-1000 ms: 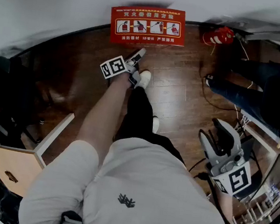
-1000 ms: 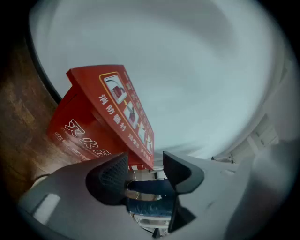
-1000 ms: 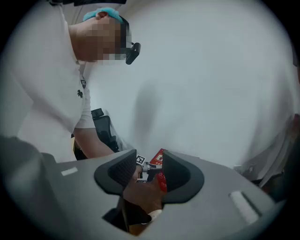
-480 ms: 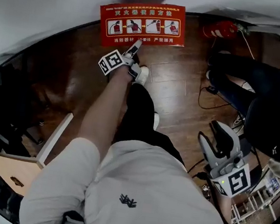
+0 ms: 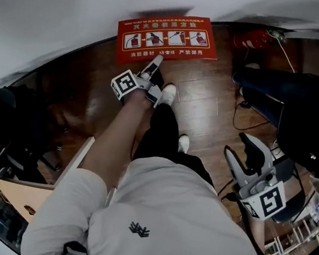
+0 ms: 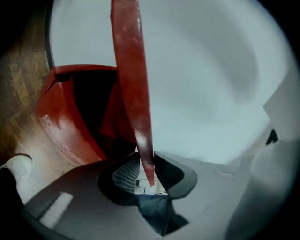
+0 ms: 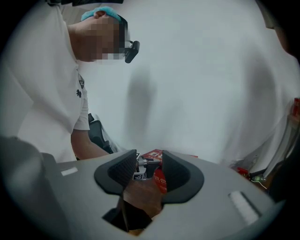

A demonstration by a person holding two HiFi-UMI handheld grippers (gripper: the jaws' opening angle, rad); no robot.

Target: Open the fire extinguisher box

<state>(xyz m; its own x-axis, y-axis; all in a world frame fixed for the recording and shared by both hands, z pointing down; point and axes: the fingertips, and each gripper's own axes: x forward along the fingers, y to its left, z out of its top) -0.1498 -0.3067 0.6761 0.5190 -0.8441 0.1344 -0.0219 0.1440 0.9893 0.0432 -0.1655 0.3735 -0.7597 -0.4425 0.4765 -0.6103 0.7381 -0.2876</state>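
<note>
The red fire extinguisher box lid (image 5: 167, 39), printed with instruction pictures, lies against the white wall at the top of the head view. My left gripper (image 5: 155, 64) reaches its front edge. In the left gripper view the lid's thin red edge (image 6: 131, 70) runs between the closing jaws of the left gripper (image 6: 146, 171), and the pads pinch it. The dark inside of the box (image 6: 89, 108) shows to the left. My right gripper (image 5: 244, 150) hangs low at the right, open and empty. In its own view the right gripper (image 7: 149, 168) shows spread jaws.
A red extinguisher (image 5: 251, 39) lies by the wall at the upper right. Another person in dark trousers (image 5: 293, 96) sits at the right, with a cable (image 5: 249, 116) on the wood floor. A wooden cabinet (image 5: 21, 190) stands at the lower left.
My left gripper went forward from the floor in front of the box to the lid's front edge. The person at the right shifted. My right gripper stayed put.
</note>
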